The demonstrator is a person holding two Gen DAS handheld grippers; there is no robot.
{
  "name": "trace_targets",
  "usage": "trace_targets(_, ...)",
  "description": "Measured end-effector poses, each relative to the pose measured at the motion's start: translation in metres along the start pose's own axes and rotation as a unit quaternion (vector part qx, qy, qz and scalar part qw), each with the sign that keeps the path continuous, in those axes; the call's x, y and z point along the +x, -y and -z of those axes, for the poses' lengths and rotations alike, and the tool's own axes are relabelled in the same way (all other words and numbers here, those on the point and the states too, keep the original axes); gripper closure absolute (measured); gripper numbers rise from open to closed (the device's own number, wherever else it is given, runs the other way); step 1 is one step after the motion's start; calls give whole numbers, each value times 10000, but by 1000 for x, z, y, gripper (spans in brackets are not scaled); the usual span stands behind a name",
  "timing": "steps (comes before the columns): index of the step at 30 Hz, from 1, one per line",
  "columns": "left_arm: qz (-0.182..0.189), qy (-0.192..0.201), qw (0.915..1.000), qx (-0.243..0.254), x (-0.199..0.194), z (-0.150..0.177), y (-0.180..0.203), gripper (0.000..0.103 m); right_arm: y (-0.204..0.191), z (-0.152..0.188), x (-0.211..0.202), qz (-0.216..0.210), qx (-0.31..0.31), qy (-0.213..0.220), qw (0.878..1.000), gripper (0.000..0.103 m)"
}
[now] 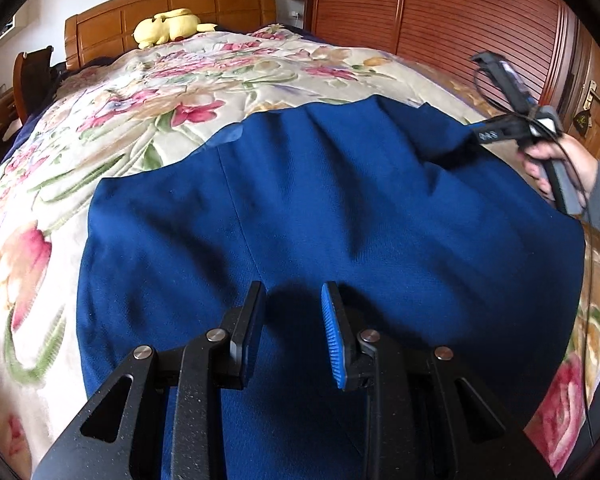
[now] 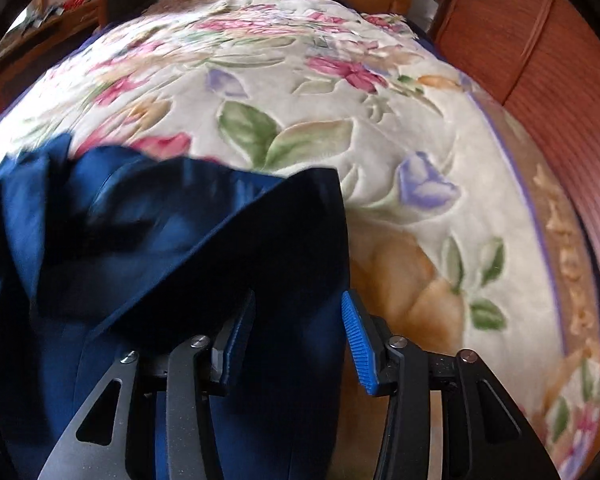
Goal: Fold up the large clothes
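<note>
Plush floral bedspread [image 1: 148, 128] | smooth blue garment [image 1: 300, 220] creased | left gripper [image 1: 293, 300] wide | right gripper [image 2: 298, 308] wide

Bed [image 1: 260, 80] (floral cover) carries blue garment [image 1: 320, 220] and yellow plush [image 1: 168, 26]

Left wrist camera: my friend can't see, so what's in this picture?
A big blue garment lies spread on a flowery bedspread, with the open left claw above it. The right claw reaches its far corner; a yellow plush toy sits by the headboard.
</note>
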State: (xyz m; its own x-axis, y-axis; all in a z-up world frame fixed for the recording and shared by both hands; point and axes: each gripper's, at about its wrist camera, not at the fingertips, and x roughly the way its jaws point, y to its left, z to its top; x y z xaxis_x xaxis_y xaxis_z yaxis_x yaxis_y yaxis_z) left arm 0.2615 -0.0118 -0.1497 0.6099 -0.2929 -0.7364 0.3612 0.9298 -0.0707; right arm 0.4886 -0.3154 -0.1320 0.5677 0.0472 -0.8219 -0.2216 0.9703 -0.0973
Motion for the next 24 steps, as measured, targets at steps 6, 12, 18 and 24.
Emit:
trace_targets(6,66,-51,9999,-147,5,0,-3,73,26,-22,39,-369,594,-196,9974,55)
trace_targets(12,96,-55,9998,-186,5,2,-2,73,16,-18,22,-188,-158,214,9995,100)
trace_targets(18,81,-55,9998,-194,7,-1,-4,73,50,-10,8,717,552,166,9958,100)
trace_targets(24,71,-53,9998,-192,8,-2,-4,73,29,5,-5,867,50,104,9962,75)
